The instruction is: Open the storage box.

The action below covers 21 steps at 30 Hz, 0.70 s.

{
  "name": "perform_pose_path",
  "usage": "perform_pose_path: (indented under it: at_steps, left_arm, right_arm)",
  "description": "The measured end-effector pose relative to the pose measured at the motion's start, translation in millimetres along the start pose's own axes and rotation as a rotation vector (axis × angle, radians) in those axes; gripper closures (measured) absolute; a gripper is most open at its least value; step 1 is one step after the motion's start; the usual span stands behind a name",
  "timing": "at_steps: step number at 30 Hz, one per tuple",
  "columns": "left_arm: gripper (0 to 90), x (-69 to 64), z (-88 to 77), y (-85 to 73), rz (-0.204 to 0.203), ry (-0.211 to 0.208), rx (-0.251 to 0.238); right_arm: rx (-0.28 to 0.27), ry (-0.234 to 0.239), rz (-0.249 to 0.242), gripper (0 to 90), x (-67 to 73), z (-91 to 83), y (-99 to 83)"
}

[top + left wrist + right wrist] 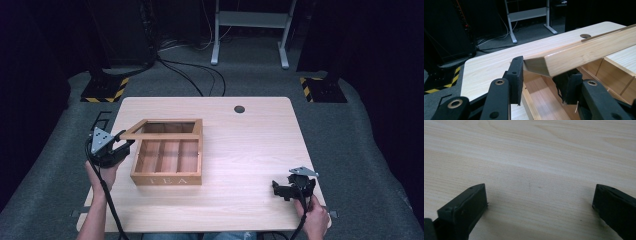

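Observation:
A wooden tea box [167,171] with three compartments stands on the left half of the table, "TEA" written on its front. Its framed lid [165,129] is tilted up, hinged at the far side. My left gripper [125,140] is at the box's left and is shut on the lid's near left corner. In the left gripper view the lid's corner [574,53] sits between the black pads [516,75], above the box's inside [544,95]. My right gripper [281,189] rests near the table's front right, open, with bare tabletop [536,170] between its fingers [471,202].
The light wooden table [250,140] has a round cable hole [239,108] near its far edge. Beyond it on the grey floor are a white desk frame [250,22], cables [195,75], and two bases striped yellow and black [105,90] [320,89].

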<state>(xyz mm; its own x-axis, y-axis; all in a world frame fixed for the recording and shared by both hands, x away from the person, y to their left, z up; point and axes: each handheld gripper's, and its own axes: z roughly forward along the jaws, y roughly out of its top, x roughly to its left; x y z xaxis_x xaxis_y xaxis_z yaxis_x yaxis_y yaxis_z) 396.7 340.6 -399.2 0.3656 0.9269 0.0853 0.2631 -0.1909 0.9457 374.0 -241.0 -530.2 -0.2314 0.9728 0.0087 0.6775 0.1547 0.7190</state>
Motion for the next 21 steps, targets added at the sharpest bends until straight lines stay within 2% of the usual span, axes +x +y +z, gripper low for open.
perform_pose_path:
  at_steps: [10, 21]
  left_arm:
    - [60.3, 6.9, 3.6, 16.6, 0.006, -0.016, 0.039]
    - [60.9, 15.3, 9.9, 31.8, -0.026, -0.039, 0.054]
  right_arm:
    - [-0.001, 0.0, -0.001, 0.0, -0.1, 0.1, 0.0]
    - [-0.001, 0.0, -0.002, 0.0, -0.2, 0.1, 0.0]
